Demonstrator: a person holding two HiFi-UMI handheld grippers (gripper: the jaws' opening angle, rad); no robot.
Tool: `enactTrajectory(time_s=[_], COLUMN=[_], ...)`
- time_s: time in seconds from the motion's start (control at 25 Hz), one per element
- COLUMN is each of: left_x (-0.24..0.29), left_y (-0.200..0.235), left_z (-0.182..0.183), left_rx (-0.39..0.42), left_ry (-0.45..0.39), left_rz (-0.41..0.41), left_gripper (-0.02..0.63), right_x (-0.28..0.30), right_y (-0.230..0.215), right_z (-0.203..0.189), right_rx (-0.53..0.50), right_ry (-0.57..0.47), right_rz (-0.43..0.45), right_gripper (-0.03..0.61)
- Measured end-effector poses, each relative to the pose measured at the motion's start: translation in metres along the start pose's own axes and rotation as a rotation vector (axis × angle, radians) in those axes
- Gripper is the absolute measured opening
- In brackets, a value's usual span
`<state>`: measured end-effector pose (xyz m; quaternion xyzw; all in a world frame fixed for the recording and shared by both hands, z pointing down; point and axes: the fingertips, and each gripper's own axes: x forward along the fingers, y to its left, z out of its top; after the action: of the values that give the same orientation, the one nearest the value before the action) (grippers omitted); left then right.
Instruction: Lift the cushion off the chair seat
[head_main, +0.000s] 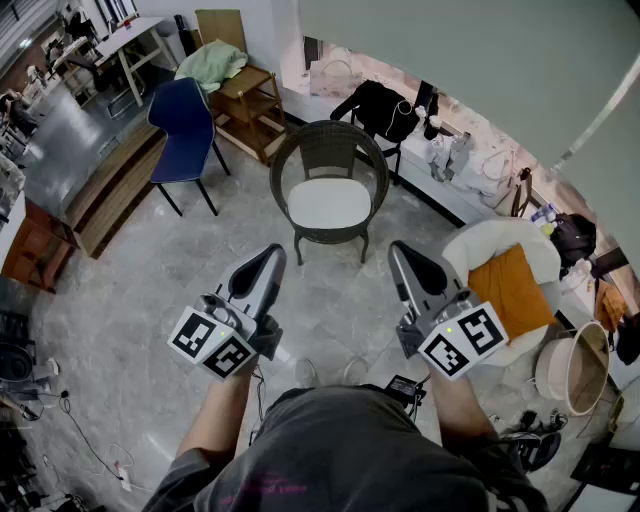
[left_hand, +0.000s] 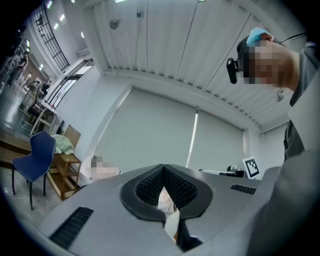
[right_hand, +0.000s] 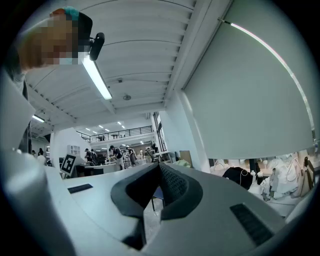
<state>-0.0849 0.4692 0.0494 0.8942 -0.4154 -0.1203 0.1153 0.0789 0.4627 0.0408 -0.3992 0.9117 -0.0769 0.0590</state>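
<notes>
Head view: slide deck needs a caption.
Left hand-held gripper and right hand-held gripper, both shut, face white cushion on wicker chair.

Your left gripper (head_main: 270, 255) and right gripper (head_main: 397, 250) have smooth, matt grey plastic shells; their jaws carry ribbed black pads. A dark woven wicker chair (head_main: 330, 148) holds a smooth white cloth cushion (head_main: 328, 203). The floor (head_main: 130, 330) looks like pale, marbled, faintly glossy stone.

There are three chairs: wicker chair (head_main: 328, 140), blue chair (head_main: 185, 120), white armchair (head_main: 488, 238). Two cushions: white cushion (head_main: 328, 204), orange cushion (head_main: 512, 290). Two grippers: left gripper (head_main: 272, 253), right gripper (head_main: 397, 250).
</notes>
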Motion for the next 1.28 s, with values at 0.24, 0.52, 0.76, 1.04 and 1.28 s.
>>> enactTrajectory(time_s=[0.24,0.52,0.76,1.04,1.28], left_x=[0.003,0.011,0.02,0.03,0.038], left_y=[-0.001,-0.005,-0.015,-0.044,-0.062], left_z=[-0.001,-0.003,-0.009,-0.031,-0.048], left_rx=[0.003,0.018,0.021,0.024,0.028], left_ry=[-0.001,0.007,0.009,0.021,0.041], left_rz=[0.0,-0.013,-0.013,0.002,0.022], left_gripper=[0.009,0.009,0.009,0.009,0.01], right_x=[0.001,0.003,-0.004,-0.032,-0.051], right_y=[-0.001,-0.001,-0.006,-0.022,-0.036], right_z=[0.0,0.0,-0.003,-0.007,-0.012], right_rx=[-0.007,0.013,0.015,0.02,0.031], right_ry=[0.002,0.003,0.014,0.023,0.034], right_rz=[0.01,0.019,0.027,0.046,0.048], right_gripper=[0.014,0.014,0.014,0.014,0.014])
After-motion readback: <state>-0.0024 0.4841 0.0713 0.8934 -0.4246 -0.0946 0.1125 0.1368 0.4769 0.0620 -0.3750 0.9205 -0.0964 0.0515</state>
